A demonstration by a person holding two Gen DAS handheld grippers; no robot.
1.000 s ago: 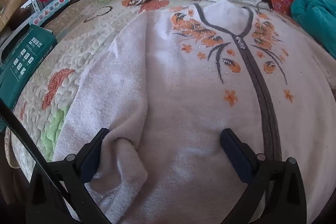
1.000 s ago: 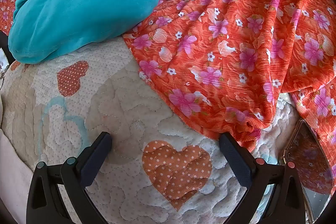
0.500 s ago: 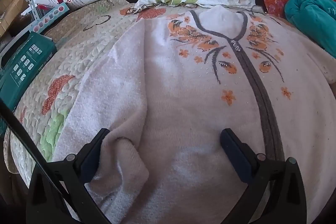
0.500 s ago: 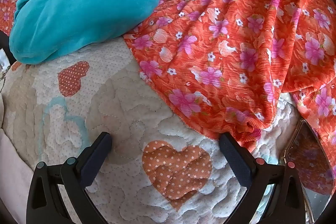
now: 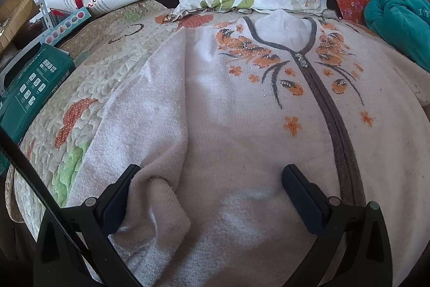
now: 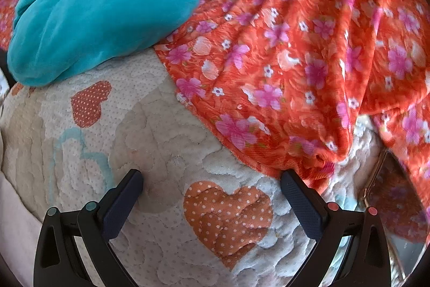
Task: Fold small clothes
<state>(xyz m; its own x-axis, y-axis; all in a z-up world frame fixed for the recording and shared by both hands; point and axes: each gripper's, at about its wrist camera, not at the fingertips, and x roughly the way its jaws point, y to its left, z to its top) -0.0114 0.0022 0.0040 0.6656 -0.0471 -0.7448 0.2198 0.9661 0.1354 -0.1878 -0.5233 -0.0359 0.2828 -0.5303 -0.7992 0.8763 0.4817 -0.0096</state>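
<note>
We have the sweater (image 5: 242, 131) spread face up on the quilt (image 5: 88, 98), collar at 12 o'clock in the left wrist view and hem toward us at 6, so its long axis runs straight along the line of our left gripper (image 5: 209, 195). That gripper hangs over the lower body of the sweater with its fingers spread wide and nothing between them. The sleeve (image 5: 150, 195) is already folded in across the body; its cuff sits just inside our left finger, at about 8 o'clock from the midpoint of the gap, while the grey placket (image 5: 336, 125) runs past the right finger at about 2 o'clock.

Our right gripper (image 6: 212, 195) is also spread wide and empty, over bare quilt with a dotted heart (image 6: 228, 214) between its fingers. From there only a thin strip of the sweater shows at the 8 o'clock edge of the right wrist view; a teal garment (image 6: 102, 7) lies at 11 o'clock and an orange floral cloth (image 6: 309, 66) at 1 o'clock.

We judge the left gripper the nearer one by far. The next fold turns on that folded sleeve edge lying just left of the left gripper's centre.
</note>
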